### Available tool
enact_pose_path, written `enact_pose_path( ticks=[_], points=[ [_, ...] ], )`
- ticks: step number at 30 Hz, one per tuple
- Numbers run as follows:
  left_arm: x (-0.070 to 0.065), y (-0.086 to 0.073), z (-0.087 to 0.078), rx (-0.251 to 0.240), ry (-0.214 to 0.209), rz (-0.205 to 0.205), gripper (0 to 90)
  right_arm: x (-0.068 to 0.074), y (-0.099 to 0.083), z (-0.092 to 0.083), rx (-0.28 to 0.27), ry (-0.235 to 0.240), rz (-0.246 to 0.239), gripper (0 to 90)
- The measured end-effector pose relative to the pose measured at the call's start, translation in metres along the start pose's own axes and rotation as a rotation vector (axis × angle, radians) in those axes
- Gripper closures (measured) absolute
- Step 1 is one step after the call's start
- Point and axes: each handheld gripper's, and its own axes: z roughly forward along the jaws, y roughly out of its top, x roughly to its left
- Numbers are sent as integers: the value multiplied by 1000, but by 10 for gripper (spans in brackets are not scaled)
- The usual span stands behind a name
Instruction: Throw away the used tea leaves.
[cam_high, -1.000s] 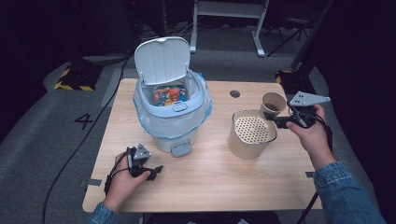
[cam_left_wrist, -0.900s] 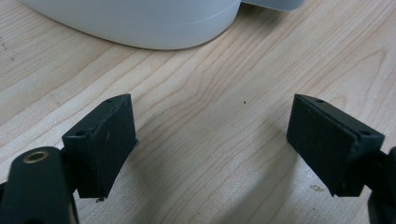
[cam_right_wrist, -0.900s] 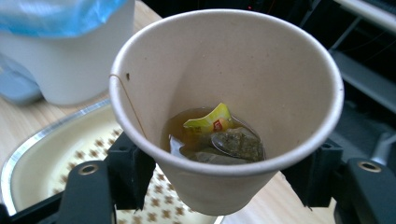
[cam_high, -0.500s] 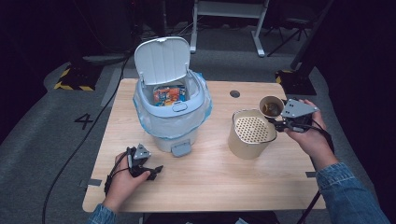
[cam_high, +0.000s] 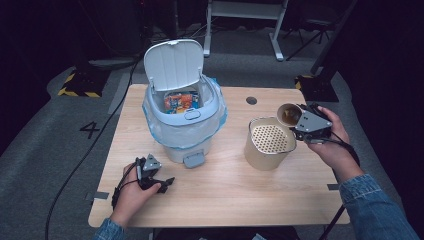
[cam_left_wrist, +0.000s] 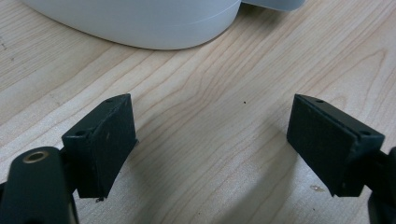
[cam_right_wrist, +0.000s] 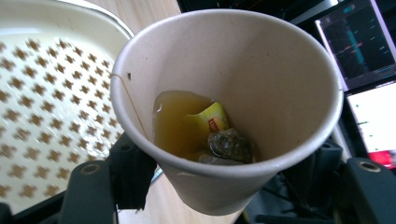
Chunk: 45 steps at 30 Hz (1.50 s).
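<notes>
Nearest in the high view, the left gripper (cam_high: 159, 182) rests low on the wooden table (cam_high: 235, 200) in front of the white bin (cam_high: 182, 120); there its jaws are small and dark, hard to read. The left gripper view settles it: both black pads stand wide apart over bare wood, nothing between them, with the curved base of the bin cut off at the top edge.

Farther right, the right gripper (cam_high: 296, 120) holds a paper cup (cam_high: 288, 114) tipped toward the perforated strainer pot (cam_high: 269, 142), the cup's rim over the pot's far right edge. The person's hand and the grey plate hide the grip from above. The right gripper view looks into the cup (cam_right_wrist: 224, 107): brown tea pooled on the lower side, a soaked teabag (cam_right_wrist: 229, 145) and its yellow tag (cam_right_wrist: 211, 120) beside it. The jaws have just been closing and clamp the cup's lower wall; the right jaw is mostly hidden behind the cup.

Beyond, the bin's lid (cam_high: 174, 64) stands open and colourful packaging (cam_high: 181, 101) lies inside. The floor behind is dark.
</notes>
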Motion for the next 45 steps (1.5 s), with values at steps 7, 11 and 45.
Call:
enact_pose_path(
  ticks=[7,11,45],
  points=[
    [0,0,0,1,0,-5,158,4,2,-1,56,-58,-129,342],
    [0,0,0,1,0,-5,158,8,3,0,86,-84,-217,343],
    [0,0,0,1,0,-5,158,46,23,3,289,-435,-999,351]
  ],
)
